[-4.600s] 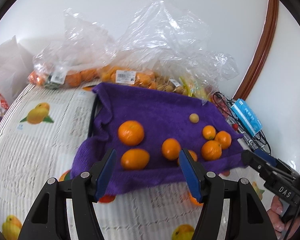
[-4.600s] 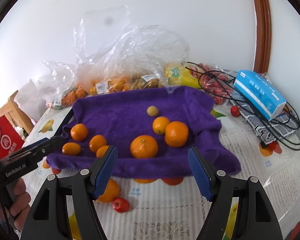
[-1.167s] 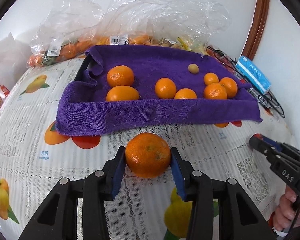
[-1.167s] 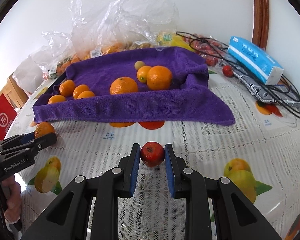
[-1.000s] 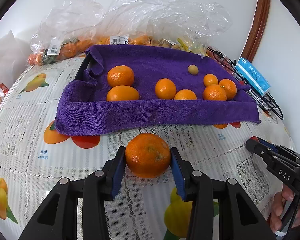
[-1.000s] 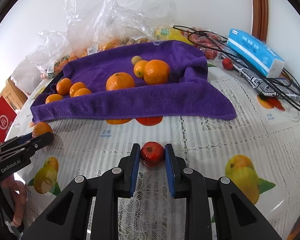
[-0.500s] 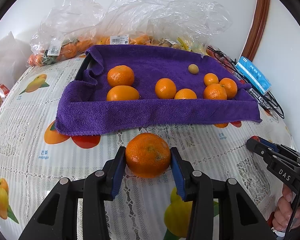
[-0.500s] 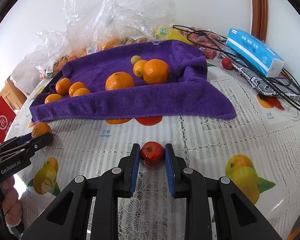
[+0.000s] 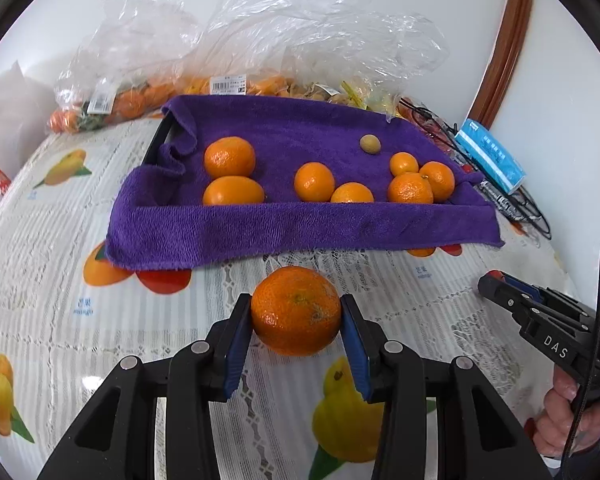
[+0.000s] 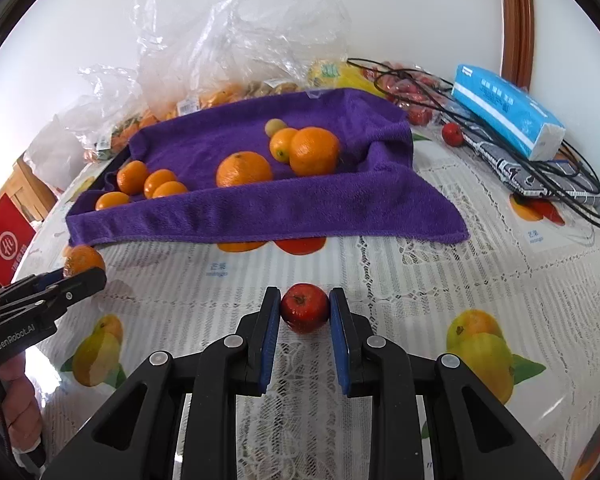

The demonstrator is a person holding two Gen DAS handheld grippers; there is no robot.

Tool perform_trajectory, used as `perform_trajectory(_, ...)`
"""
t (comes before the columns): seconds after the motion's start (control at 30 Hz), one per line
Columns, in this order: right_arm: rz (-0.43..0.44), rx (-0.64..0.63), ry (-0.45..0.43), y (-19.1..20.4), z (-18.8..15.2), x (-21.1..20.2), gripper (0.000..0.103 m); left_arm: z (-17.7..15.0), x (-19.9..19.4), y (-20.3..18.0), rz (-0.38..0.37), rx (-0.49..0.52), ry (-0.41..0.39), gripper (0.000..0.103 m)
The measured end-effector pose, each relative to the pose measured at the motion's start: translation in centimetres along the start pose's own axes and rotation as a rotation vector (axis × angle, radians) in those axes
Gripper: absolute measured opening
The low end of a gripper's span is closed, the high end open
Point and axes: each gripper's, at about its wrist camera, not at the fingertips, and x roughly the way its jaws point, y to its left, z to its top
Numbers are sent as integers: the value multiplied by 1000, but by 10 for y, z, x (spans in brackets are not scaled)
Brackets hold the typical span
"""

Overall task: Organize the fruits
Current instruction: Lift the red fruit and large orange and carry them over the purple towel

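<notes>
Most of the sorting looks done: seven oranges and one small tan fruit already lie on the purple towel [image 9: 300, 224] draped over a tray at the far side of the table. Two pieces are left on the near tablecloth, each already gripped: the left gripper [image 9: 296, 316] is clamped on a large orange [image 9: 296, 310], and the right gripper [image 10: 305, 310] is clenched on a small red fruit [image 10: 305, 307]. Whether either is lifted clear of the cloth is hard to tell; both still have to go across to the towel.

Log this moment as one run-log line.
left gripper: shut on orange | right gripper: shut on small red fruit | purple towel: seven oranges, one small tan fruit
</notes>
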Motion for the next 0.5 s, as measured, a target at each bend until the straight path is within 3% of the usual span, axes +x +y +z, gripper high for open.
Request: perform_trajectory(0.5, 0, -17, -109, 12, 36, -40, 25, 21, -35, 2, -6, -29, -71, 41)
